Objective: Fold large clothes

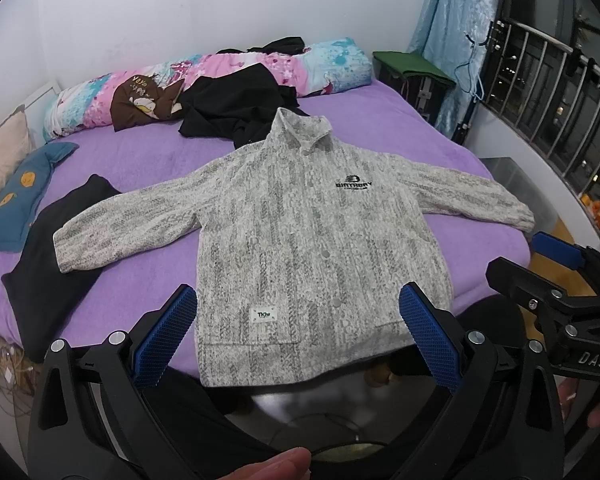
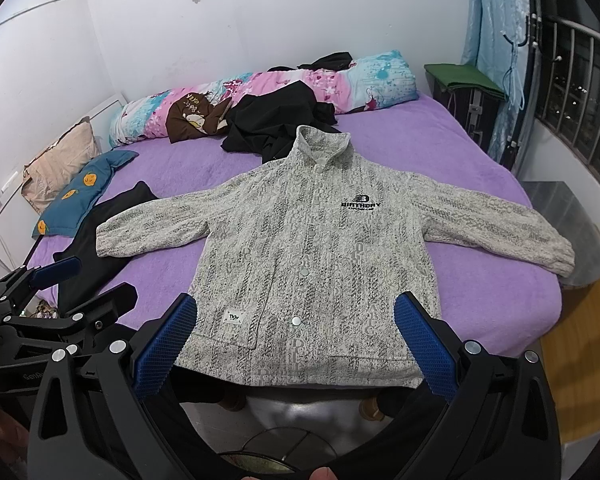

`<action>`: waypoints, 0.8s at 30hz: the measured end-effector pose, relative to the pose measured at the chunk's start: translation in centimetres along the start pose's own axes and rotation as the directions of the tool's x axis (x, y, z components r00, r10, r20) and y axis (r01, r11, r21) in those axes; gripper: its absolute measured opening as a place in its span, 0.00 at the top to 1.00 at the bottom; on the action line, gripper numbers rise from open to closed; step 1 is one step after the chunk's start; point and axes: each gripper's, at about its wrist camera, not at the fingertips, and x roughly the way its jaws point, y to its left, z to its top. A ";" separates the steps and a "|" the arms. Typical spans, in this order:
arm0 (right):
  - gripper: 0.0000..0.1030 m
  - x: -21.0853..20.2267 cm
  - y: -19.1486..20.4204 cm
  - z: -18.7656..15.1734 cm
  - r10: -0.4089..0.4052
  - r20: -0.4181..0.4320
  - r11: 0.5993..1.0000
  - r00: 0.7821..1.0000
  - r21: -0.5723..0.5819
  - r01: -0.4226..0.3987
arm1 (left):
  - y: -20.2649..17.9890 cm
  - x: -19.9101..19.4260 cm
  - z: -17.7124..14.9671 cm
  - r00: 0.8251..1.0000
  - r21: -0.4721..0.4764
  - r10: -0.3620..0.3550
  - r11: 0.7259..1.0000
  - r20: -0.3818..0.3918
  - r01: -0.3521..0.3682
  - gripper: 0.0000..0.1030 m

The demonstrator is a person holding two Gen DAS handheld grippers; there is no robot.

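A grey-and-white patterned jacket [image 1: 300, 232] lies flat and face up on the purple bed [image 1: 160, 152], both sleeves spread out, collar toward the wall, hem at the near edge. It shows in the right wrist view [image 2: 312, 264] too. My left gripper [image 1: 298, 312] is open and empty, held just above the hem. My right gripper [image 2: 296, 320] is open and empty, also over the hem. The right gripper also shows at the right edge of the left wrist view [image 1: 540, 264]. The left gripper shows at the left of the right wrist view [image 2: 72, 284].
A black folded garment [image 1: 52, 264] lies by the jacket's left sleeve. A black heap [image 1: 236, 108] sits behind the collar. A floral bolster [image 1: 220, 80] and pillows [image 1: 20, 196] line the wall side. A green-topped case [image 1: 412, 72], blue curtain [image 1: 456, 32] and railing [image 1: 560, 92] stand right.
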 end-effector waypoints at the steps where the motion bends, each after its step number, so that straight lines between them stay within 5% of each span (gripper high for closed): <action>1: 0.06 0.0 0.0 0.0 0.000 0.000 1.000 1.000 0.000 0.000 | 0.1 0.0 0.0 1.000 -0.002 0.000 1.000 0.001 0.000 0.06; 24: 0.06 0.1 0.1 -0.1 0.000 0.002 1.000 1.000 -0.004 0.000 | 0.2 -0.8 0.6 1.000 -0.007 -0.006 1.000 -0.002 0.006 0.06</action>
